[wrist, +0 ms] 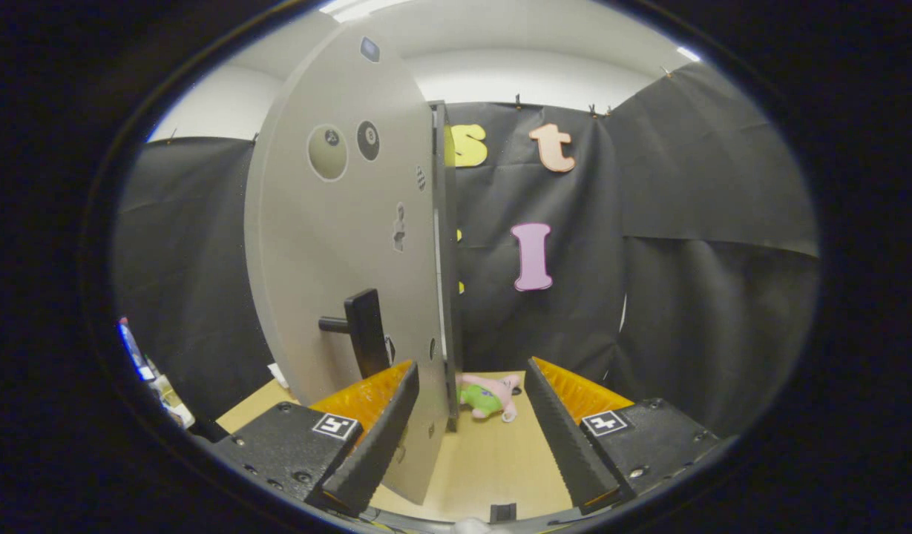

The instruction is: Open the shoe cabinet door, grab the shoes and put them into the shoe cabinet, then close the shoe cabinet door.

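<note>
The grey shoe cabinet door (329,259) stands swung out, nearly edge-on to me, its face turned to the left. A black handle (365,334) sticks out of that face low down, just beyond my left finger (374,437). My gripper (470,371) is open, fingers wide apart. The door's lower corner reaches in between them, close along the inner side of the left finger. The right finger (567,437) is well clear of the door. A dark strip (444,259) runs along the door's far edge; I cannot tell whether it is the door's rim or the cabinet frame.
A pink and green plush toy (489,397) lies on the light wooden tabletop (493,460), just ahead of the fingers and right of the door. Small items (148,371) sit at the far left. Black cloth walls close the booth behind and to the right.
</note>
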`<state>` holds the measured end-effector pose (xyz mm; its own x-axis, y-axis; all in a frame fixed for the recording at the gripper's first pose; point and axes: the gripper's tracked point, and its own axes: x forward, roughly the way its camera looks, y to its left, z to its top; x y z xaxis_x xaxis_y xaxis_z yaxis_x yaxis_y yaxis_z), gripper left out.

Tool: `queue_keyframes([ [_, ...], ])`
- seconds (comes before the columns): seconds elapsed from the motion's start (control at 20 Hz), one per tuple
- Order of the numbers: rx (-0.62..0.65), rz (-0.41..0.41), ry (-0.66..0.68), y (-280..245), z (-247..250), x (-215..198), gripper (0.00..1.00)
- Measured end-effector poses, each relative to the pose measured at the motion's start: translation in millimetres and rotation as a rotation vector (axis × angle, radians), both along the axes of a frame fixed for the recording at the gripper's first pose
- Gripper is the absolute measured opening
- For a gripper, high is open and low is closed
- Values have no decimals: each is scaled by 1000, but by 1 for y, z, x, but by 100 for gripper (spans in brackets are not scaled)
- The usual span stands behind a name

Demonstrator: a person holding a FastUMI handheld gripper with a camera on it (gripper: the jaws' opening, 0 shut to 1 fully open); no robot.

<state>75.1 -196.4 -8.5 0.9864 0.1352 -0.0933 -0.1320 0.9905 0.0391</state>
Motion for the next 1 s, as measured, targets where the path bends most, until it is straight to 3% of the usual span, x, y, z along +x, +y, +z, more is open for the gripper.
queue_keyframes([
  [0.55,-11,-33,-14,78,0,-4,95],
  [1.0,-31,29,-29,167,-8,25,95],
])
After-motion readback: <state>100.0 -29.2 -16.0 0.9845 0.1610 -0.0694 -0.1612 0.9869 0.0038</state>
